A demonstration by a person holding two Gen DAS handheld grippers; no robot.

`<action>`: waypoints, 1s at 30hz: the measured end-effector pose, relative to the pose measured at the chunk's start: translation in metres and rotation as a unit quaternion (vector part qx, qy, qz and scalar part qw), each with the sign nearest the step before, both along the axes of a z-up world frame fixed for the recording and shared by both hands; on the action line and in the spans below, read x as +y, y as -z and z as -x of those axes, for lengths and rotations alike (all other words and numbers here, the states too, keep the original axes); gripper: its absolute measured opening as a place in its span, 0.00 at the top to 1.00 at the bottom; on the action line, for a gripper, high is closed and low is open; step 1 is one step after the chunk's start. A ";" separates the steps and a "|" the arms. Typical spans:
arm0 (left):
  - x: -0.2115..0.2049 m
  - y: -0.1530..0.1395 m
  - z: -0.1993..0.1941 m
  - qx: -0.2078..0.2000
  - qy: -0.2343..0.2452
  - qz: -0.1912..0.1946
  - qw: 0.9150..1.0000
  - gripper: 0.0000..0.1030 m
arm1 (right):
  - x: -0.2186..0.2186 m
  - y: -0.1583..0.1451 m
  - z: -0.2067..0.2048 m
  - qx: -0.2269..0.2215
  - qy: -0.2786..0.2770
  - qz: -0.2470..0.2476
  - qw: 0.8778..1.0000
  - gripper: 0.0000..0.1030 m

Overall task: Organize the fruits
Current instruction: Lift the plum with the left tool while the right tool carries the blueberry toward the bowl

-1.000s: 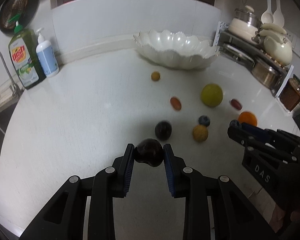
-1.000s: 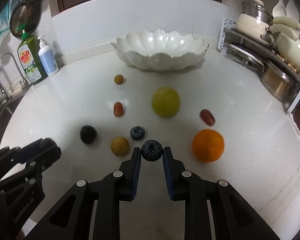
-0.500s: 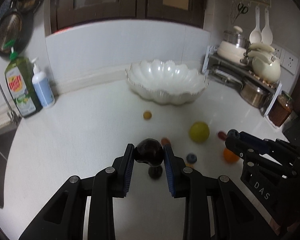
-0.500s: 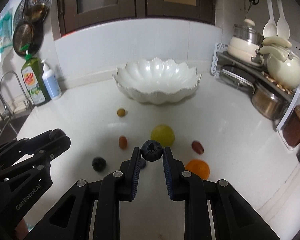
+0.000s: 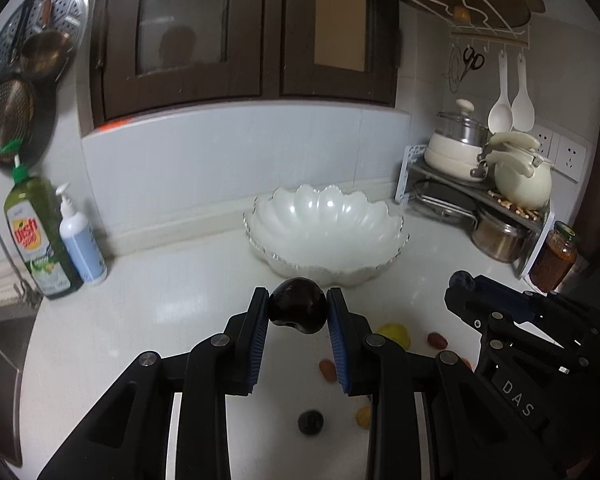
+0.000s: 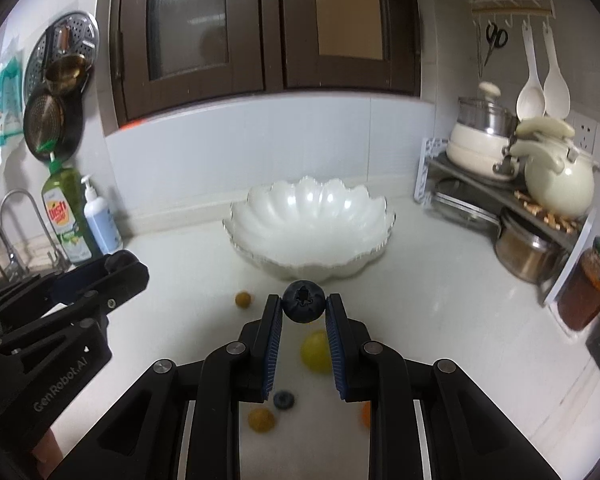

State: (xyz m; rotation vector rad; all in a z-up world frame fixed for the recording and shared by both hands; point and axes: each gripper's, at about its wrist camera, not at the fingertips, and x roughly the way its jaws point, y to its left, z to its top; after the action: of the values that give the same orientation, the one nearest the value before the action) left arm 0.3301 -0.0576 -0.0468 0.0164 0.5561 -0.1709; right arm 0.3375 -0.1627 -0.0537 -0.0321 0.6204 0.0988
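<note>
In the left wrist view, the left gripper (image 5: 298,310) is clamped on a dark plum (image 5: 298,311), which is pinched between the blue pads (image 5: 259,336) at the fingertips and held clear of the white counter (image 5: 172,300). A white scalloped bowl (image 5: 324,236) is seen beyond the plum, standing empty near the back wall. Below and behind the fingers, loose fruit is left on the counter: a second dark plum (image 5: 310,422), a small red fruit (image 5: 327,370), a yellow-green fruit (image 5: 396,334), another red fruit (image 5: 437,341) and a small yellow fruit (image 5: 363,417). The right gripper (image 5: 462,282) is seen at the right edge with a blueberry (image 5: 461,279) at its tip. A green dish soap bottle (image 5: 36,240) and a white pump bottle (image 5: 82,244) are stood together at the left, and a jar (image 5: 554,258) at the right beside a rack of pots (image 5: 480,184).

In the right wrist view, the right gripper is shown closed on the blueberry (image 6: 303,301), which is gripped between the pad tips and held above the counter, in front of the bowl (image 6: 310,228). On the counter beneath, a yellow-green fruit (image 6: 315,352), another blueberry (image 6: 283,399), a yellow fruit (image 6: 261,419), a small tan fruit (image 6: 243,299) and part of an orange (image 6: 365,414) can be made out. The left gripper (image 6: 118,266) is seen from the side at the left; its grip cannot be judged from here.
</note>
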 end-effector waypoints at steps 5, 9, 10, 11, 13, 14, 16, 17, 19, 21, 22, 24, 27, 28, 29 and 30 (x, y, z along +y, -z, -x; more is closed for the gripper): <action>-0.002 -0.011 -0.010 -0.019 0.007 -0.004 1.000 0.71 | 0.001 -0.011 -0.010 -0.014 0.001 -0.001 1.000 0.77; -0.002 -0.020 -0.021 -0.026 0.012 0.001 1.000 0.71 | 0.002 -0.020 -0.020 -0.023 0.001 -0.005 1.000 0.77; -0.002 -0.022 -0.025 -0.027 0.011 0.000 1.000 0.71 | 0.002 -0.022 -0.022 -0.025 0.001 -0.006 1.000 0.77; -0.003 -0.024 -0.028 -0.031 0.011 -0.003 0.999 0.71 | 0.002 -0.025 -0.026 -0.029 0.002 -0.005 1.000 0.77; -0.005 -0.028 -0.034 -0.038 0.010 -0.011 0.999 0.71 | 0.004 -0.029 -0.031 -0.036 0.003 -0.001 0.999 0.77; -0.006 -0.030 -0.037 -0.041 0.012 -0.013 0.999 0.71 | 0.004 -0.031 -0.034 -0.038 0.004 0.000 0.999 0.77; -0.006 -0.033 -0.045 -0.041 0.013 -0.011 0.999 0.71 | 0.005 -0.034 -0.041 -0.040 0.004 -0.001 0.999 0.77; -0.007 -0.034 -0.050 -0.040 0.016 -0.007 0.999 0.71 | 0.005 -0.036 -0.045 -0.042 0.004 -0.003 0.999 0.77; -0.008 -0.037 -0.058 -0.040 0.015 -0.006 0.999 0.71 | 0.006 -0.040 -0.054 -0.043 0.004 -0.003 0.999 0.77; -0.010 -0.039 -0.066 -0.044 0.015 -0.009 0.999 0.71 | 0.006 -0.042 -0.061 -0.043 0.004 -0.002 0.999 0.77; -0.011 -0.041 -0.070 -0.046 0.014 -0.013 0.999 0.71 | 0.007 -0.043 -0.065 -0.044 0.004 -0.001 0.999 0.77; -0.013 -0.043 -0.079 -0.047 0.014 -0.018 0.999 0.71 | 0.007 -0.046 -0.074 -0.045 0.007 0.005 0.999 0.77; -0.015 -0.045 -0.093 -0.041 0.018 -0.015 0.999 0.71 | 0.007 -0.050 -0.088 -0.049 0.012 0.016 0.999 0.77; -0.016 -0.045 -0.097 -0.039 0.017 -0.015 0.999 0.71 | 0.008 -0.051 -0.093 -0.049 0.011 0.020 0.999 0.77; -0.017 -0.045 -0.103 -0.037 0.016 -0.016 0.999 0.71 | 0.008 -0.051 -0.099 -0.049 0.013 0.024 0.998 0.77; -0.017 -0.045 -0.108 -0.034 0.017 -0.017 0.999 0.71 | 0.007 -0.051 -0.104 -0.048 0.014 0.026 0.998 0.77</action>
State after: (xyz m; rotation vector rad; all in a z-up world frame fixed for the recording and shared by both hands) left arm 0.4380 -0.0750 -0.0015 0.0649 0.4902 -0.1931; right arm 0.4416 -0.1560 -0.0025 -0.0786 0.5267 0.0536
